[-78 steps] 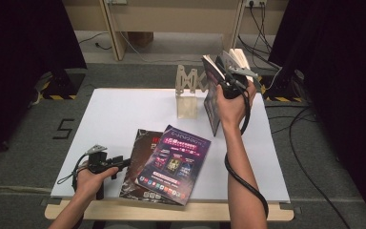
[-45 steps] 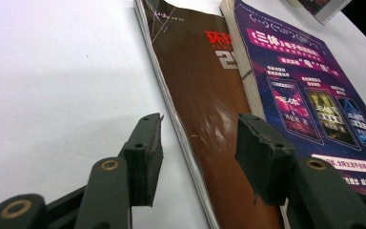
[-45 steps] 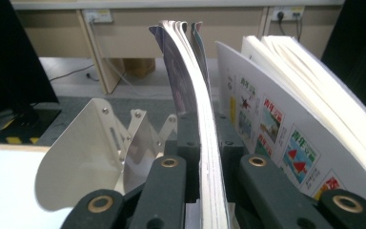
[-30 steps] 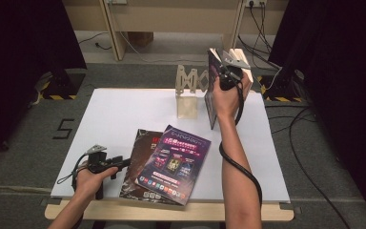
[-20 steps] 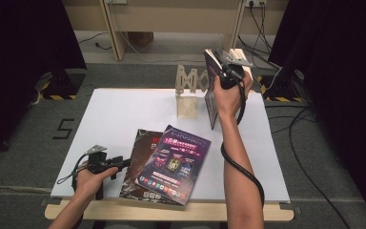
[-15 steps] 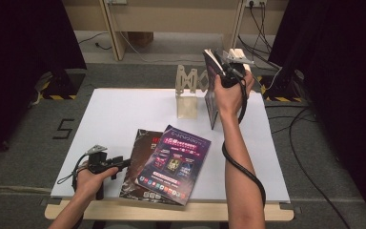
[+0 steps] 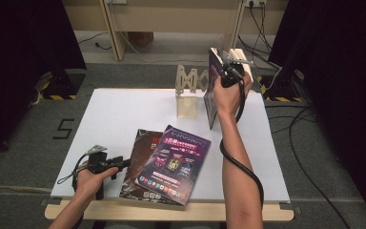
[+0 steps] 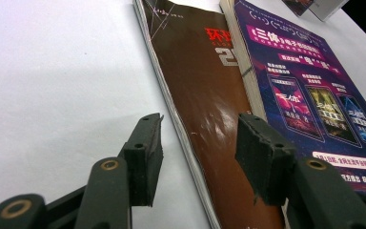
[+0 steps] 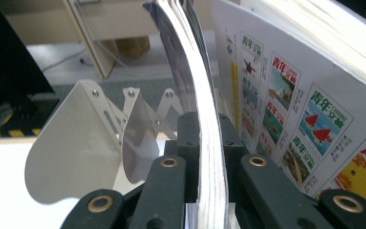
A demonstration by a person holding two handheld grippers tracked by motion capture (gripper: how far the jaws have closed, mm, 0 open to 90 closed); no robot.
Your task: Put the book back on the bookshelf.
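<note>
The right gripper [image 7: 226,67] clamps a magazine [image 9: 205,143] upright at the far folding book rack [image 7: 187,90], jaws having just closed; the left gripper [image 7: 116,164] rests open beside two unshelved magazines [image 7: 164,164].

I am seeing open room across the left and middle of the desk [image 7: 124,114]. The folding rack [image 7: 188,93] is blocking the far centre, with the upright magazine [image 7: 213,90] just beside it leaving a tight gap. The stacked magazines [image 7: 164,164] are taking up the near centre. The right desk strip is staying passable beside my right forearm.
</note>
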